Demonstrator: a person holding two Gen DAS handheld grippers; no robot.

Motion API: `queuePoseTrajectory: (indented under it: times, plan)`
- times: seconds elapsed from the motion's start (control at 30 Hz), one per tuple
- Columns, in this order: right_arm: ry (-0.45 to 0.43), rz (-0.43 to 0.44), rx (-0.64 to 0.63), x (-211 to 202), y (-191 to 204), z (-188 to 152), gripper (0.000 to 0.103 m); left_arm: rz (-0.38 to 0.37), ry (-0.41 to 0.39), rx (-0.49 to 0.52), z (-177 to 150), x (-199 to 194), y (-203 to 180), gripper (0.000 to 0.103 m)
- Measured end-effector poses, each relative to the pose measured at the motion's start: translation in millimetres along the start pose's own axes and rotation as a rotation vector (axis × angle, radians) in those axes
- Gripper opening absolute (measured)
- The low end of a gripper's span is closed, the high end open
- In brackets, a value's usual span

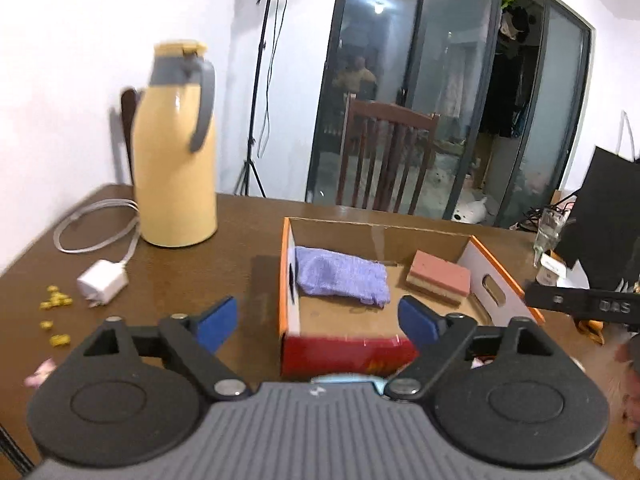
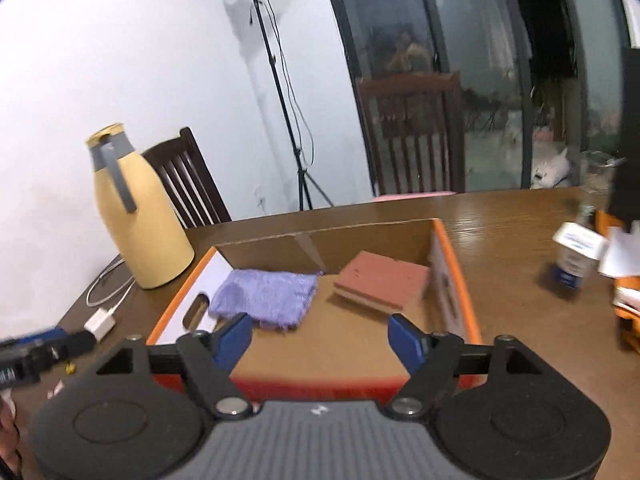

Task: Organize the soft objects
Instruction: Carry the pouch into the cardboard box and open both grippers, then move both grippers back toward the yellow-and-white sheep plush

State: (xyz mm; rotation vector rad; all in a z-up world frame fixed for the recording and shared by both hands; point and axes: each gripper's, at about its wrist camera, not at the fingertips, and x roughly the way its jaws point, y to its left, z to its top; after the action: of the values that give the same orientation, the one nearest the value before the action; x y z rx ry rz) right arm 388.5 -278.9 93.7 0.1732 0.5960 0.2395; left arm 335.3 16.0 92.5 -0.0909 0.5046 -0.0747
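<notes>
Already the purple cloth (image 2: 266, 297) and pink sponge (image 2: 382, 281) lie inside the cardboard box (image 2: 452, 264). Left gripper (image 1: 318, 320) and right gripper (image 2: 320, 334) hover wide, empty, near its front wall; nudging that could shift the box.

Only semi-legible text: on the black bar (image 1: 588, 305) of my other gripper, at the right edge of my left wrist view, pale letters look like "QAS", blurred, so not certain. The white bottle (image 2: 576, 254) on the table in the right wrist view has blue print on its label, too smeared to read. Nothing else I can read.
</notes>
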Motion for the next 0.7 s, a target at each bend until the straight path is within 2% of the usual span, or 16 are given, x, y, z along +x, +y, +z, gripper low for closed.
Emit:
queuePoseTrajectory:
  times: [0.07,0.17,0.23,0.27,0.37,0.5,0.6,0.7]
  plan:
    - [-0.034,-0.007,-0.012,-30,-3,-22,0.075,0.012,-0.039,0.027,-17,-26,-7,0.094]
    - [-0.084,-0.006,-0.008,-68,-7,-52,0.082,0.002,-0.092,0.035,-44,-64,-13,0.097]
    - [-0.097,-0.006,-0.03,-87,-5,-71,0.084,-0.055,-0.079,0.016,-60,-78,-13,0.1]
    - [-0.094,-0.012,-0.054,-97,-5,-81,0.084,-0.081,-0.049,0.015,-68,-84,-13,0.1]
    - [-0.097,-0.054,-0.102,-119,-1,-107,0.084,-0.095,-0.055,0.023,-91,-107,-15,0.1]
    - [-0.133,-0.04,-0.106,-150,3,-141,0.086,-0.12,-0.107,0.004,-120,-142,-13,0.103]
    - [-0.164,-0.055,-0.15,-166,7,-169,0.09,-0.161,-0.082,-0.006,-144,-156,-12,0.103]
    - [-0.158,-0.082,-0.185,-173,11,-194,0.09,-0.14,-0.065,0.014,-164,-164,-12,0.103]
